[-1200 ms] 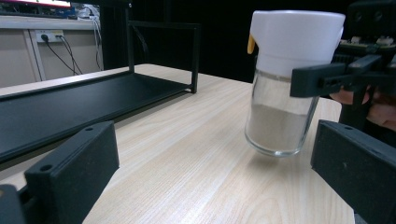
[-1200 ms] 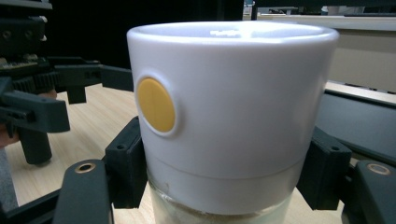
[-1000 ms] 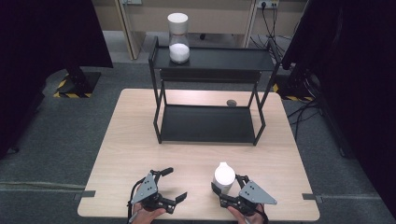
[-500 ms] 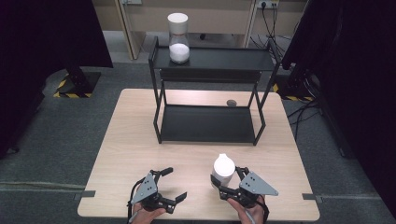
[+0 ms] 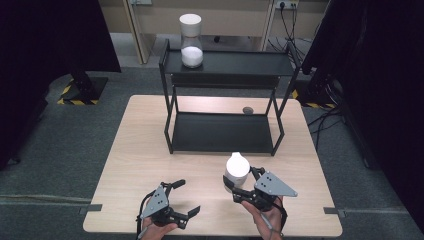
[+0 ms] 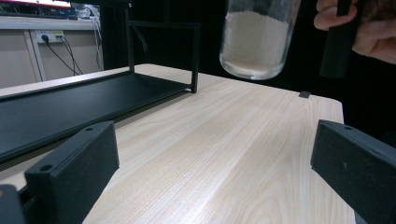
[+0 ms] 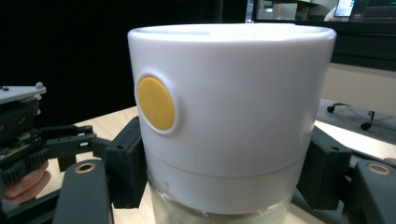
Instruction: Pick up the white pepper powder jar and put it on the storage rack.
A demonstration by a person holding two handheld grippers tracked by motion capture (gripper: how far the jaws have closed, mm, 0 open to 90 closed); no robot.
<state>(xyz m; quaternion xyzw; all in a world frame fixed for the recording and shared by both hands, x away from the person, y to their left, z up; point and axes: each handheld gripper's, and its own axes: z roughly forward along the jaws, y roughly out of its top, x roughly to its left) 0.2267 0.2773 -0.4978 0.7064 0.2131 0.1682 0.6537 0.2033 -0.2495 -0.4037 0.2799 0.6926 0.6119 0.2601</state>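
Jar (image 5: 236,169): glass body filled with pale powder, white cap with a yellow round mark on its side, upright. It is clamped between the jaws of the right claw (image 5: 239,185), which press on the sides at the lower edge of the cap. The jar hangs clear above the tabletop (image 5: 140,150), near its front edge, in front of the black shelf rack (image 5: 225,132). Left claw (image 5: 186,197): jaws wide apart, nothing between them, low over the front of the tabletop, beside the right claw. A second jar (image 5: 191,41) of the same kind stands on the rack's top shelf, at its left end. A small dark item (image 5: 247,109) lies on the tabletop behind the rack.
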